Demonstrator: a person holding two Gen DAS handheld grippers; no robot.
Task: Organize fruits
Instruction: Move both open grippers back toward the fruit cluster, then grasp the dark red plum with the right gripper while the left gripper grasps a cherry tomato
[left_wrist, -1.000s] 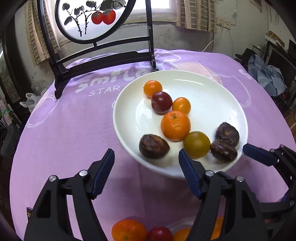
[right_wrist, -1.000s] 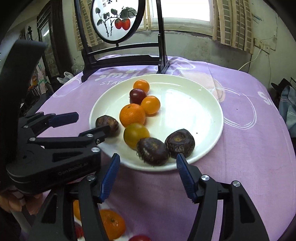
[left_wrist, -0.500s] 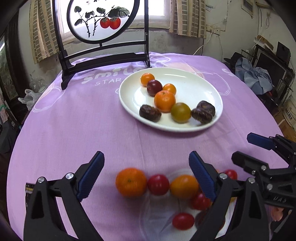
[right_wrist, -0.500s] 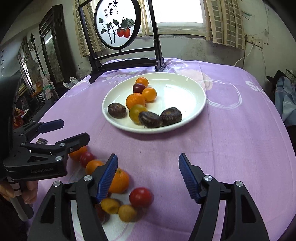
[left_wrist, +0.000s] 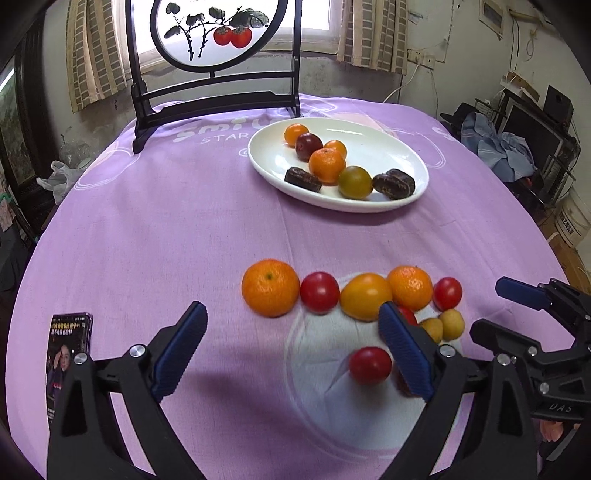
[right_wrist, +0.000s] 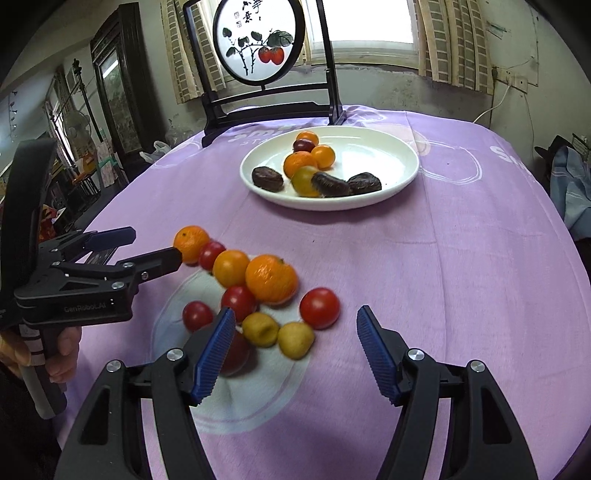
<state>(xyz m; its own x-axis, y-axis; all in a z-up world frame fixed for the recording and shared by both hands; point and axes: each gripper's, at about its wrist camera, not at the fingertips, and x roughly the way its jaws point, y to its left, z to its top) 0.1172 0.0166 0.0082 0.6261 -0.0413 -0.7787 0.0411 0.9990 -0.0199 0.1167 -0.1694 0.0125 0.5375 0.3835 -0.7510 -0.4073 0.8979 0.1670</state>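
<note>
A white plate (left_wrist: 402, 166) (right_wrist: 388, 158) sits far on the purple cloth with several fruits in it: tangerines, a dark plum, a green-yellow fruit and dark brown ones. Nearer me lies a loose cluster: a big tangerine (left_wrist: 270, 292) (right_wrist: 191, 243), red tomatoes (left_wrist: 319, 292) (right_wrist: 320, 307), an orange fruit (left_wrist: 365, 295) (right_wrist: 231, 268), a second tangerine (left_wrist: 410, 287) (right_wrist: 271, 278) and small yellow fruits (right_wrist: 260, 329). My left gripper (left_wrist: 291, 349) is open and empty above the cluster's near left. My right gripper (right_wrist: 295, 354) is open and empty, just short of the yellow fruits.
A black stand with a round painted panel (left_wrist: 214, 33) (right_wrist: 258, 40) rises behind the plate. A phone (left_wrist: 68, 354) lies at the table's near left. Clutter and clothes (left_wrist: 498, 147) stand beyond the right edge.
Both grippers have pulled back from the plate toward me. The loose fruit cluster has come into full view under them. Both stay open.
</note>
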